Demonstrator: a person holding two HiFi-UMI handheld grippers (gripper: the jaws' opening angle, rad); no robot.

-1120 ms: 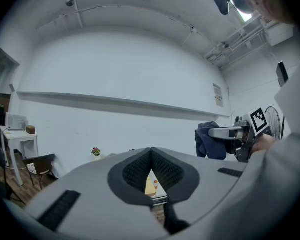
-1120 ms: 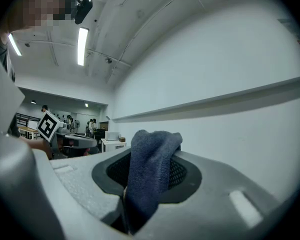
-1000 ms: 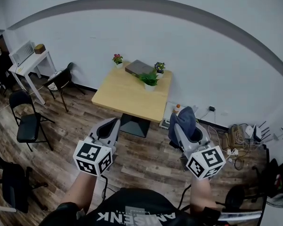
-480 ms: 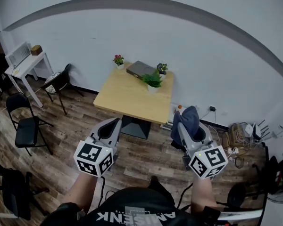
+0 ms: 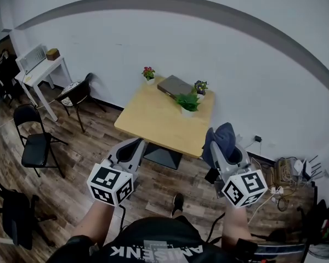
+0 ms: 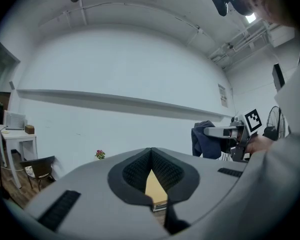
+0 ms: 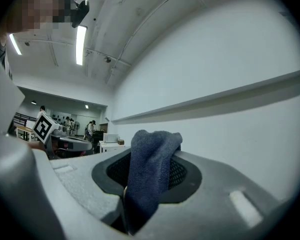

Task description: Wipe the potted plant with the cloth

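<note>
A square, light wooden table [image 5: 159,119] stands against the white wall. The leafy green potted plant in a white pot [image 5: 188,103] sits on the table's far right part, just short of the wall-side edge. Beside it on the table, nearer the wall, lies a flat grey box [image 5: 175,85]. A small pot of dark flowers [image 5: 200,87] stands at the table's far right corner.

The right gripper [image 5: 216,141] hovers off the table's near right corner, above the wood floor. Its jaws pinch a dark blue towelling cloth [image 7: 152,166], which bulges up over the pads. The plant is beyond the cloth across the table's corner, well apart from it.

The left gripper [image 5: 135,144] hovers off the table's near edge, towards the left. Its jaws are pressed together with nothing between them.
</note>
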